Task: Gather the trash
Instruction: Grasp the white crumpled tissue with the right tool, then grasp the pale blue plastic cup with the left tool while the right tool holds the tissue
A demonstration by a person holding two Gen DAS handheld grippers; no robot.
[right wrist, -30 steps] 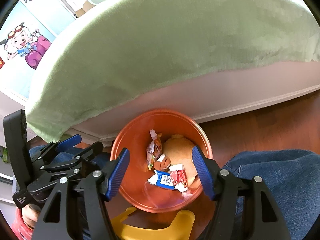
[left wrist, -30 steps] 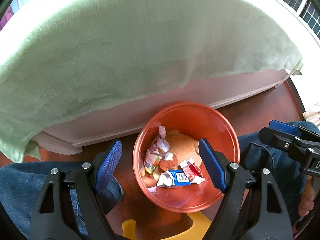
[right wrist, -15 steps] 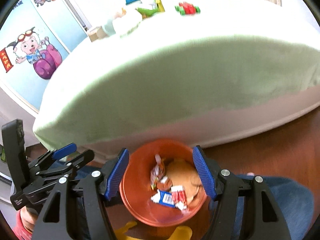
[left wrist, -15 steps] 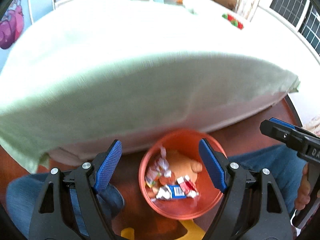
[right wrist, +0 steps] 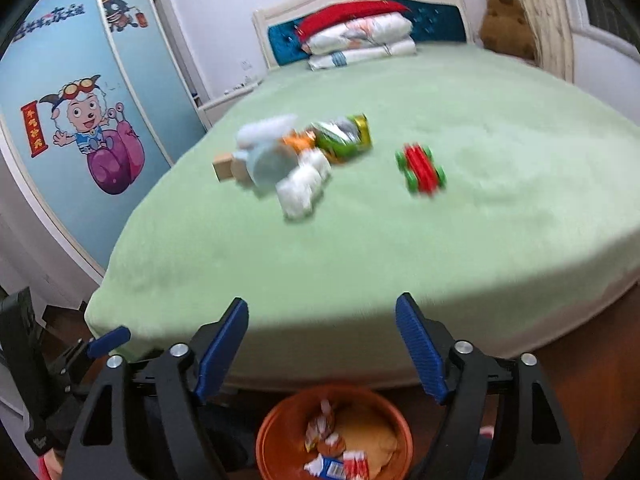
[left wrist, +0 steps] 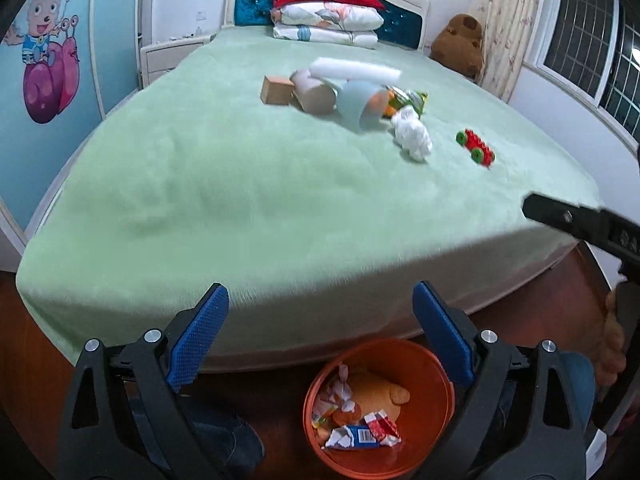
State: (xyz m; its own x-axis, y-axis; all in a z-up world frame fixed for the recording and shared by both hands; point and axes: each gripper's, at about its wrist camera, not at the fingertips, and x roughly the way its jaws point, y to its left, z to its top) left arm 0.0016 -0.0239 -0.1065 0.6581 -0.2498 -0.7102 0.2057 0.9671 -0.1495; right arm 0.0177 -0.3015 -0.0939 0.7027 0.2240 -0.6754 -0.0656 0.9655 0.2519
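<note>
An orange bin [left wrist: 436,440] [right wrist: 272,436] holding several wrappers stands on the floor at the foot of the bed, below both grippers. On the green bed lie a crumpled white tissue [left wrist: 412,138] [right wrist: 302,188], a green snack bag [left wrist: 408,100] [right wrist: 344,138], a pale blue cup [left wrist: 358,102] [right wrist: 264,164], a cardboard tube [left wrist: 314,94], a white foam roll [left wrist: 354,70] and a small wooden block [left wrist: 276,90] [right wrist: 222,166]. My left gripper [left wrist: 320,336] and my right gripper [right wrist: 322,344] are both open and empty, raised near the bed's foot.
A red and green toy car [left wrist: 475,148] [right wrist: 420,168] lies right of the trash. Folded pillows [left wrist: 328,24] and a headboard are at the far end, with a brown teddy bear [left wrist: 458,46] by the curtain. A cartoon wardrobe [right wrist: 80,128] stands left.
Both grippers have risen and tilted up from over the bin, so the bed's top and the things on it have come into view. Both stayed open.
</note>
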